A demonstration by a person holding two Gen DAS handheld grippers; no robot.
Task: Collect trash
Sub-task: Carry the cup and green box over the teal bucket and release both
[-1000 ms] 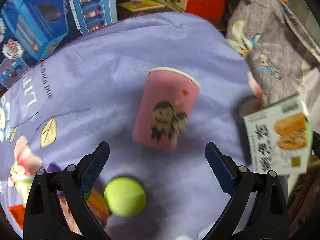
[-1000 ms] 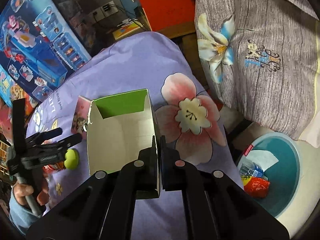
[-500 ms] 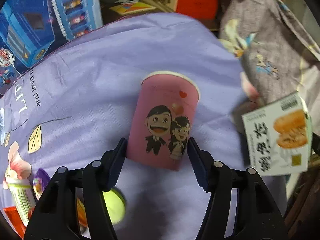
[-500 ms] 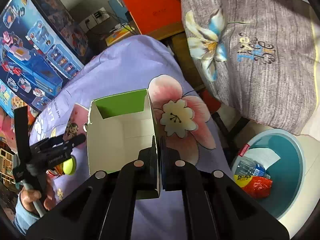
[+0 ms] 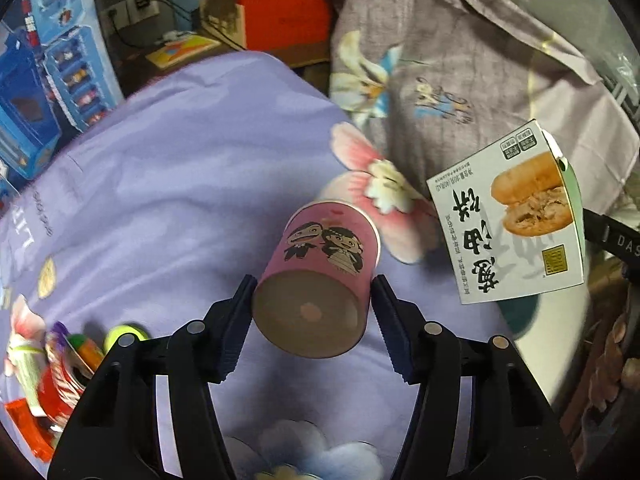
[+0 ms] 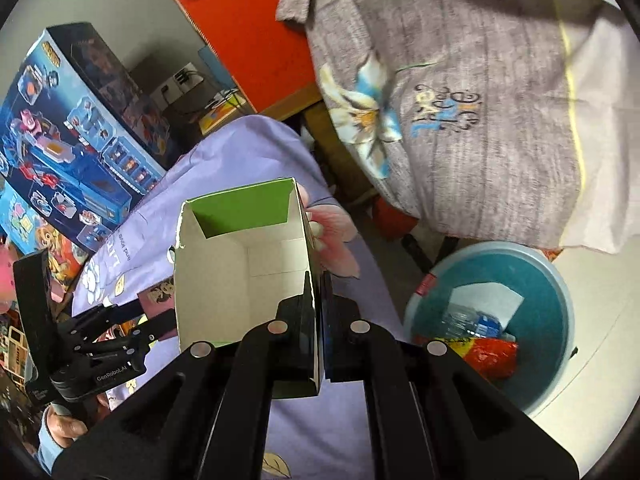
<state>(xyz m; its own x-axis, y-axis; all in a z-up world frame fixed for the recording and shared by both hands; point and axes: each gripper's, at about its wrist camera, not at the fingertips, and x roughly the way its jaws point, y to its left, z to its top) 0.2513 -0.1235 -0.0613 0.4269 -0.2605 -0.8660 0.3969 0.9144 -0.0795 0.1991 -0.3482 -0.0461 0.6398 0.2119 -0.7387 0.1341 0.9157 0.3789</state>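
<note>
One pink cup (image 5: pixel 320 276) now lifted by left tool (image 5: pixel 312 300); one box (image 6: pixel 244 264) in right tool (image 6: pixel 320 320).

Home, child's bedroom. Lilac floral bedsheet (image 5: pixel 168 184) at centre; boxed toy sets (image 6: pixel 76 148) at 10 o'clock; grey floral quilt (image 6: pixel 480 112) at 1 o'clock; teal waste basin (image 6: pixel 552 320) at 4 o'clock.

Cup (image 5: pixel 320 276): between the left hand-held gripper (image 5: pixel 312 312) fingers, lifted off the bed (image 5: pixel 180 160).
Box (image 6: pixel 244 264): clamped in the right hand-held gripper (image 6: pixel 320 316), right of the cup.
Bin (image 6: pixel 556 320): on the floor, right of the bed.
Ball (image 5: pixel 124 334): on the bed, left of the cup.
</note>
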